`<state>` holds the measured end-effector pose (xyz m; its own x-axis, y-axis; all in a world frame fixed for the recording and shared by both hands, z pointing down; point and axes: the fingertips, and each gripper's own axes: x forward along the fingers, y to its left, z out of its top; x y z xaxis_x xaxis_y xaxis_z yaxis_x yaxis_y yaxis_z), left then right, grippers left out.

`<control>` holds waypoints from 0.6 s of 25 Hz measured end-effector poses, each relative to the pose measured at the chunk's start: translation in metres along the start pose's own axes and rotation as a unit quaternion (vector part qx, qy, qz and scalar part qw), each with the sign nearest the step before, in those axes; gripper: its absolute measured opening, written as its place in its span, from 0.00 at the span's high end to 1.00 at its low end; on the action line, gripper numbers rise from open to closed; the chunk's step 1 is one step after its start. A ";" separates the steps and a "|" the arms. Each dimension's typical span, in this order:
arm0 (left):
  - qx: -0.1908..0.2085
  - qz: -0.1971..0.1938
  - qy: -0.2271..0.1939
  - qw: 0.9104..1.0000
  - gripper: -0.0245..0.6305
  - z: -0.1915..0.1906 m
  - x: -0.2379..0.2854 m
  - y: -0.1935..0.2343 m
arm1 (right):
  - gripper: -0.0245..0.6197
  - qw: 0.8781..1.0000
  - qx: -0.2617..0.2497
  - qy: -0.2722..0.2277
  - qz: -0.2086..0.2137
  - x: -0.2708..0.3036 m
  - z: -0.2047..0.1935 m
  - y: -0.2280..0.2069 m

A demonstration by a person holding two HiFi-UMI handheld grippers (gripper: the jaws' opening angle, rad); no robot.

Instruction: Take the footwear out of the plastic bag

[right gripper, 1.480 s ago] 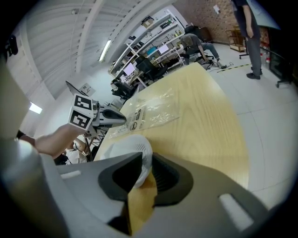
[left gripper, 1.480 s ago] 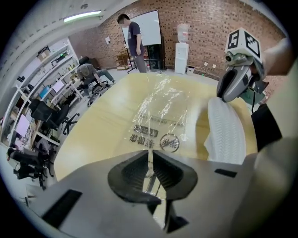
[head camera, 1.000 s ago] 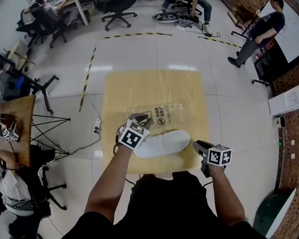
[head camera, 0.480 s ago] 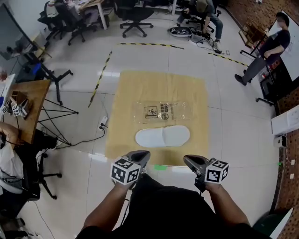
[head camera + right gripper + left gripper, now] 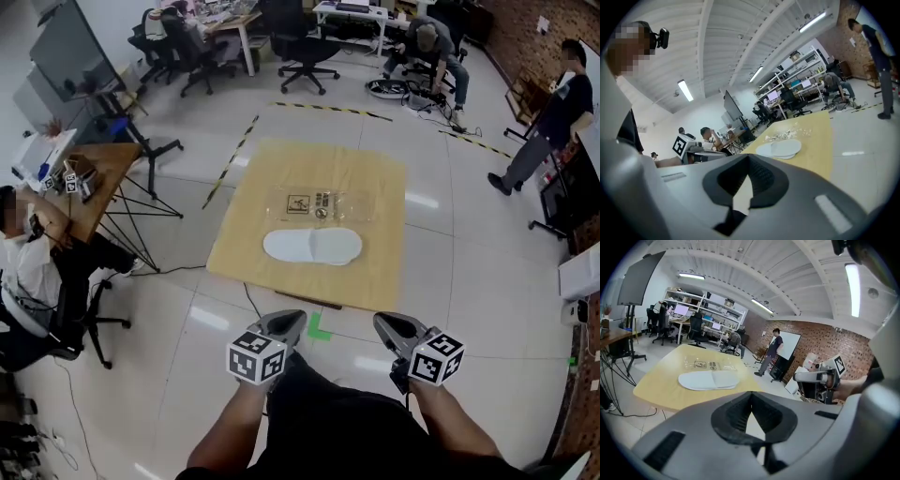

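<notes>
A pair of white slippers (image 5: 312,247) lies stacked flat on the yellow wooden table (image 5: 375,272), outside the clear plastic bag (image 5: 323,204), which rests empty just behind them. Both grippers are held low, well short of the table's near edge and above the floor. My left gripper (image 5: 286,322) is shut with nothing in it. My right gripper (image 5: 389,325) is shut and empty too. The left gripper view shows the slippers (image 5: 708,379) and the bag (image 5: 708,364) far ahead. In the right gripper view the slippers (image 5: 779,148) lie in front of the bag (image 5: 790,134).
A green tape mark (image 5: 317,328) is on the tiled floor between me and the table. A wooden side desk (image 5: 94,173) and a seated person (image 5: 23,262) are at the left. One person stands at the right (image 5: 553,103); another crouches at the back (image 5: 433,47). Office chairs (image 5: 305,47) stand behind.
The left gripper has left the slippers and bag on the table, and both grippers have pulled back off the table and shut. The view has backed away from the table.
</notes>
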<state>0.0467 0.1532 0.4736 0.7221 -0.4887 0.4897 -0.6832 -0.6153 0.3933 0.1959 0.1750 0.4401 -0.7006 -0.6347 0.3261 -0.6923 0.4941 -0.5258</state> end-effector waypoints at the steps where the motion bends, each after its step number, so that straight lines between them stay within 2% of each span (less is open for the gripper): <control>1: 0.003 0.000 0.003 1.000 0.95 -0.004 -0.005 -0.011 | 0.96 1.000 0.007 -0.003 0.000 -0.009 -0.001 0.002; 4: 0.007 0.007 0.008 1.000 0.95 -0.013 -0.021 -0.034 | 0.96 1.000 0.014 -0.010 0.001 -0.029 -0.003 0.011; 7: 0.012 0.014 0.000 1.000 0.95 -0.018 -0.035 -0.044 | 0.96 1.000 0.001 -0.017 -0.008 -0.038 -0.006 0.018; 15: 0.024 0.024 -0.024 0.999 0.95 -0.003 -0.061 -0.038 | 0.96 0.997 -0.064 -0.028 -0.032 -0.040 0.010 0.043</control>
<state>0.0283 0.2086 0.4307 0.6933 -0.5474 0.4688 -0.7124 -0.6190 0.3308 0.1955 0.2155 0.3966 -0.6457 -0.6980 0.3096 -0.7545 0.5209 -0.3993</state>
